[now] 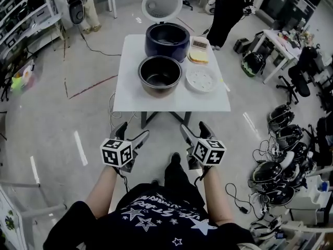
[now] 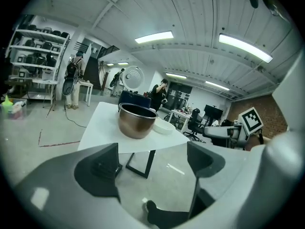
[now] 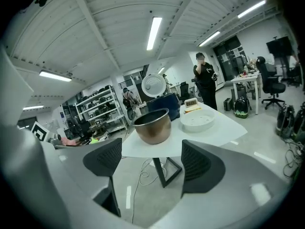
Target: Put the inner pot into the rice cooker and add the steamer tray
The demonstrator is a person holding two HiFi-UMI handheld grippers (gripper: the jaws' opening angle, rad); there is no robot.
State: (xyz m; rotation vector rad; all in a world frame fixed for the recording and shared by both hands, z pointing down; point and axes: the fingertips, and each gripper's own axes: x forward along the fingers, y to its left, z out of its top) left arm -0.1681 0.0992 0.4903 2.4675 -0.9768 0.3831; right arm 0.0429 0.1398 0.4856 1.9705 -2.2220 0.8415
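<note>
I hold both grippers low in front of my body, well short of the white square table (image 1: 130,97). The left gripper (image 1: 134,131) has its jaws spread wide, and its own view shows only floor and the table's edge between them. The right gripper (image 1: 194,128) is spread just the same and carries nothing.

The bronze-coloured metal inner pot (image 1: 159,75) stands upright on the table near its front edge, empty, with its mouth facing up. Just behind it sits the dark blue round rice cooker (image 1: 166,40), its white hinged lid (image 1: 162,4) tipped up and back, so the cavity is open. The white round perforated steamer tray (image 1: 201,79) lies flat on the table just to the right of the pot, close to it; I cannot tell whether the two touch. Neither gripper is near any of them.
</note>
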